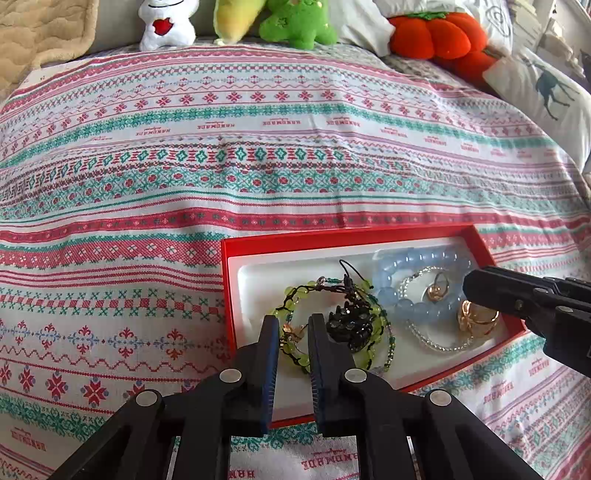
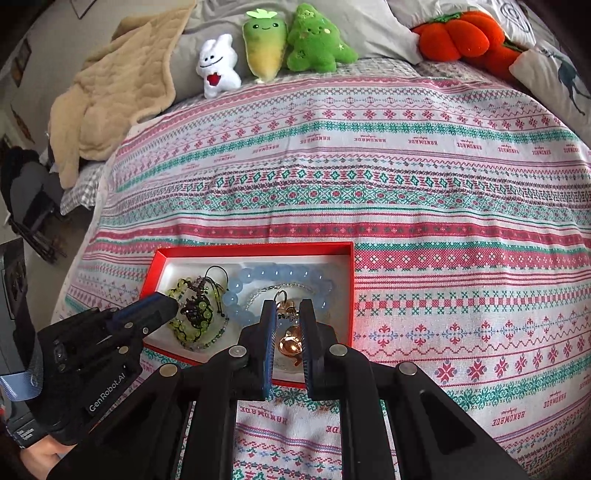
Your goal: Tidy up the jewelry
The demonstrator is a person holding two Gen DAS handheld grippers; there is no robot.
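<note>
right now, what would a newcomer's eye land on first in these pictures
The red box on the patterned bedspread, near the front edge, holds a blue bead bracelet, a green bead bracelet and gold rings. Both grippers hover over it: the left gripper above the green beads, the right gripper above the rings. Plush toys line the far edge.

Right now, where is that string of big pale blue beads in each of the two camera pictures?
Left wrist view: the blue bead bracelet lies in the right half of the red box, lower right of the picture.
Right wrist view: the bracelet lies in the box's right half, just below centre.
Shared landmark: the orange pumpkin plush, top right in both.
</note>
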